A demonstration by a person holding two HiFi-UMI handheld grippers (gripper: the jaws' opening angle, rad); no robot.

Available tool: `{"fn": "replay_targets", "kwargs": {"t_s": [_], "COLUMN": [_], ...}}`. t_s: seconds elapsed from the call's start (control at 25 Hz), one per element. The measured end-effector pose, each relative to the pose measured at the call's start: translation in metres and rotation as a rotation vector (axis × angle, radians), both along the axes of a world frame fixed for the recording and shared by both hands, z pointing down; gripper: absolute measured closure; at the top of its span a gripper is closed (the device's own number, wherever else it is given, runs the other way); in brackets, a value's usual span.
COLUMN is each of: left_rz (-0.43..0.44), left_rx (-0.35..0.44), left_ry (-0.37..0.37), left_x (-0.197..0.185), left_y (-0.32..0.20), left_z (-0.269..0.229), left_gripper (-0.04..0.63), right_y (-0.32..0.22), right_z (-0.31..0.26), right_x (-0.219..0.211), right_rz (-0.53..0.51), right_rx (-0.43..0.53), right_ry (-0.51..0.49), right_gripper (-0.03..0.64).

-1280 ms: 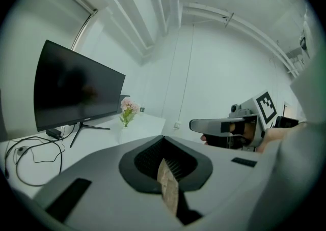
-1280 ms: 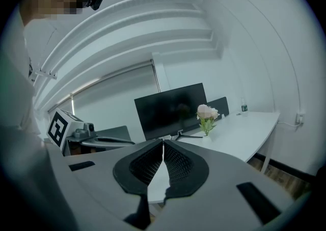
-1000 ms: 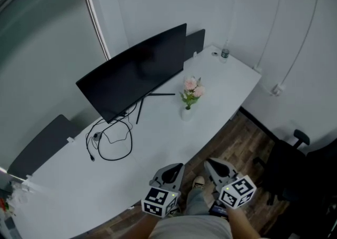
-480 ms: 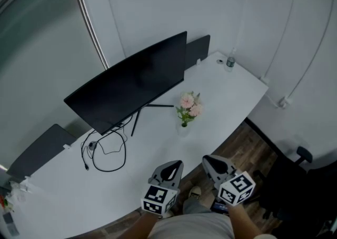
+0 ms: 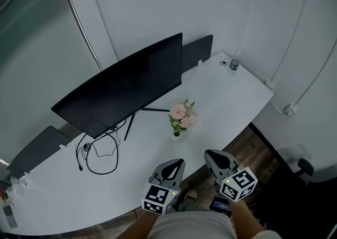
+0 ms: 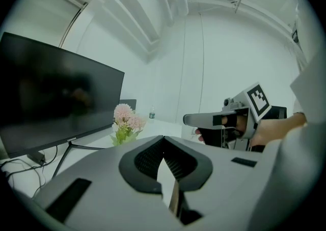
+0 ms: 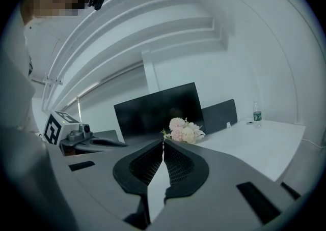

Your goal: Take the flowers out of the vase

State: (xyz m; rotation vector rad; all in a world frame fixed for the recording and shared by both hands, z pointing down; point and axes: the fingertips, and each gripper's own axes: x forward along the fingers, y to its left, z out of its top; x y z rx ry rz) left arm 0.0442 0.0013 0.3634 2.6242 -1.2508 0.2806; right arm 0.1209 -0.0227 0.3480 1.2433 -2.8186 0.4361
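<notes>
The pink flowers (image 5: 182, 116) with green leaves stand in the vase (image 5: 175, 134), about in the middle of the white bench (image 5: 237, 96) and just in front of the foot of the black monitor (image 5: 121, 88). The vase is white like the bench, so its outline is hard to see; it seems to be upright. Both grippers hang at the near edge of the bench, well apart from the flowers. The left gripper (image 5: 178, 162) has its jaws pressed together with nothing between them. The right gripper (image 5: 210, 154) is the same. A bottle (image 5: 234, 65) stands at the far corner.
</notes>
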Motion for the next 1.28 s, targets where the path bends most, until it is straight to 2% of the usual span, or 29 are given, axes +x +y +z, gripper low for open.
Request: {"fn": "replay_targets", "kwargs": {"t_s": [0.16, 0.32, 0.6, 1.28], "left_rz": [-0.007, -0.019, 0.013, 0.029], "left_rx": [-0.005, -0.015, -0.022, -0.046], "left_ry": [-0.036, -0.031, -0.021, 0.000], "left_x": [0.000, -0.005, -0.006, -0.040], "left_y": [-0.007, -0.014, -0.027, -0.058], "left_z": [0.002, 0.002, 0.001, 0.011], "left_gripper": [0.592, 0.592, 0.592, 0.592], "right_y": [-0.011, -0.016, -0.025, -0.052], "right_z": [0.005, 0.004, 0.000, 0.007], "right_x": [0.002, 0.001, 0.000, -0.025], "right_rz": [-0.004, -0.005, 0.022, 0.049], "right_rx": [-0.010, -0.012, -0.011, -0.036], "right_ry": [-0.017, -0.021, -0.018, 0.003], "right_gripper": [0.583, 0.583, 0.583, 0.583]}}
